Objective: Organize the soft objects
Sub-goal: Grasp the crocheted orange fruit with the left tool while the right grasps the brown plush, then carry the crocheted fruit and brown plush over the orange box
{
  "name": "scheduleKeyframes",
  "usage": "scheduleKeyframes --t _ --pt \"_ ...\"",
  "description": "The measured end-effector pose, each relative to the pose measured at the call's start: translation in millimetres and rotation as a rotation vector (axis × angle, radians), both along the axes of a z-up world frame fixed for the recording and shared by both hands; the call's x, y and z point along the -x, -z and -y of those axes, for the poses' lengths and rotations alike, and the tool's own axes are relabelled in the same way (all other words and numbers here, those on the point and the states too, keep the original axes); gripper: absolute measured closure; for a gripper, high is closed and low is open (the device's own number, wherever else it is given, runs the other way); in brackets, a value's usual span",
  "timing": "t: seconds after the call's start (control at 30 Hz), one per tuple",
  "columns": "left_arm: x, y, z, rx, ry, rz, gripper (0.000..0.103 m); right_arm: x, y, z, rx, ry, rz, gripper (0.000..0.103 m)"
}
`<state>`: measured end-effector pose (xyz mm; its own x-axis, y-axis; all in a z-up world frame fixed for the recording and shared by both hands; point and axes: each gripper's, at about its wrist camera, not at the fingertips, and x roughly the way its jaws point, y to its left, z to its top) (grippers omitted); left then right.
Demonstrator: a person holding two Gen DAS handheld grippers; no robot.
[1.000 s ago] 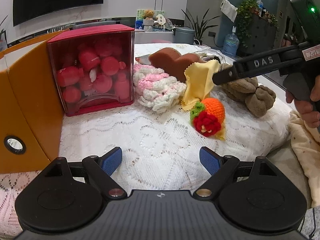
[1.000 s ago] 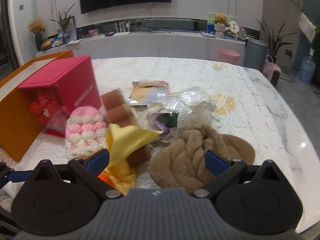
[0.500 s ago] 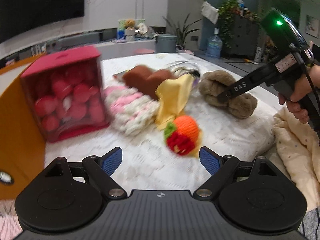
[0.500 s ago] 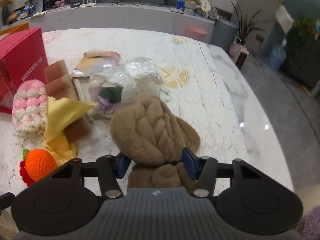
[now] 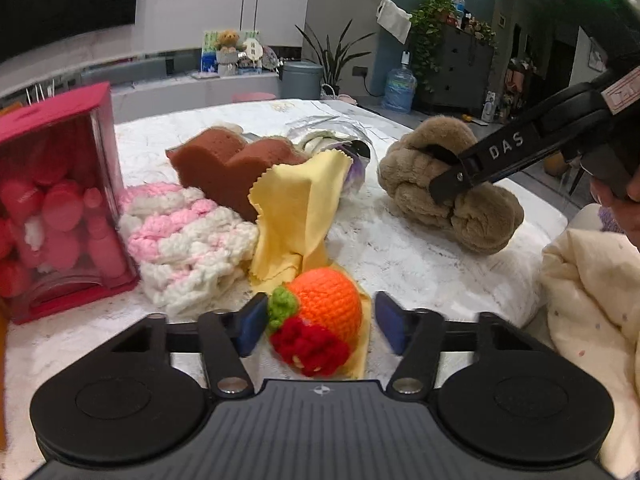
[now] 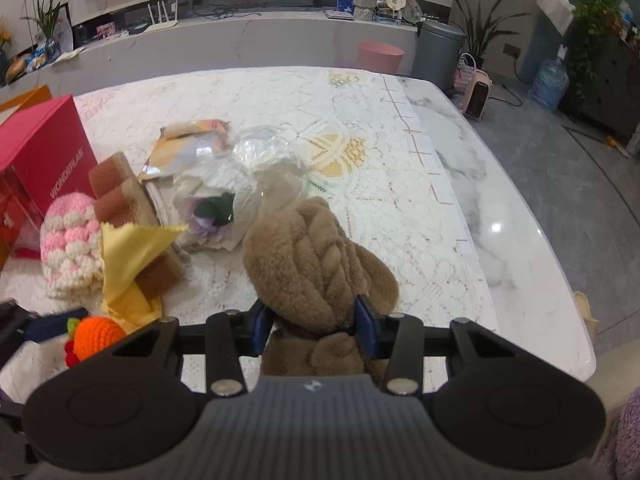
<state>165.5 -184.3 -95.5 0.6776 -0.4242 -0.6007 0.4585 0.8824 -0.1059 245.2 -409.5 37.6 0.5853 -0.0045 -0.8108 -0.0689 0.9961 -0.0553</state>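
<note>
A crocheted orange fruit [image 5: 326, 304] with a green leaf and a red part lies on the lace cloth between the jaws of my left gripper [image 5: 320, 324]. Those jaws are closing; the left pad is at the leaf and the right pad stands a little off the fruit. My right gripper [image 6: 314, 322] is closing on a brown braided plush [image 6: 308, 256], and its blue pads pinch the plush's near end. In the left wrist view that plush [image 5: 480, 216] lies at the right with the right gripper's black finger on it.
A pink-and-white crochet piece [image 5: 184, 236], a yellow cloth [image 5: 296, 208] and a brown sponge [image 5: 228, 164] lie behind the fruit. A red box [image 5: 56, 200] of pink items stands left. Plastic bags [image 6: 256, 164] lie mid-table. A cream sleeve [image 5: 592, 300] is at right.
My left gripper moved up to the orange fruit and its jaws narrowed around it. My right gripper came over the brown plush and closed onto it.
</note>
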Motion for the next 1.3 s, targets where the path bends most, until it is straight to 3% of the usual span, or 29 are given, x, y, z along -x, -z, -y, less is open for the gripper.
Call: scheduleKeyframes --t 0.27,0.5,0.67,0.9,1.1,1.2,1.3 --pt "10.8 -11.2 -3.2 0.021 -0.011 0.030 0.050 0.9 -8.7 5.7 -0.009 0.024 0.015 0.061" --pt "24.8 -52.3 -20.3 0.067 0.021 0.080 0.050 12.6 -23.8 2.4 0.004 0.044 0.061 0.061" --pt "34.1 -91.0 -35.5 0.101 0.038 0.143 0.050 29.4 -48.4 -5.7 0.013 0.056 0.164 0.062" --pt "47.7 -147.2 -66.2 0.134 -0.035 0.233 0.050 53.8 -86.4 -30.8 0.042 0.012 0.305 0.062" --pt "60.2 -184.7 -113.2 0.160 -0.108 0.300 0.050 80.1 -137.0 -69.8 -0.002 -0.098 0.454 0.062" --pt "62.2 -195.1 -139.4 0.183 -0.154 0.309 0.049 95.4 -160.7 -98.1 0.011 -0.173 0.550 0.062" --pt "62.2 -198.1 -168.9 0.208 -0.211 0.307 0.049 103.4 -176.9 -125.4 -0.021 -0.242 0.588 0.062"
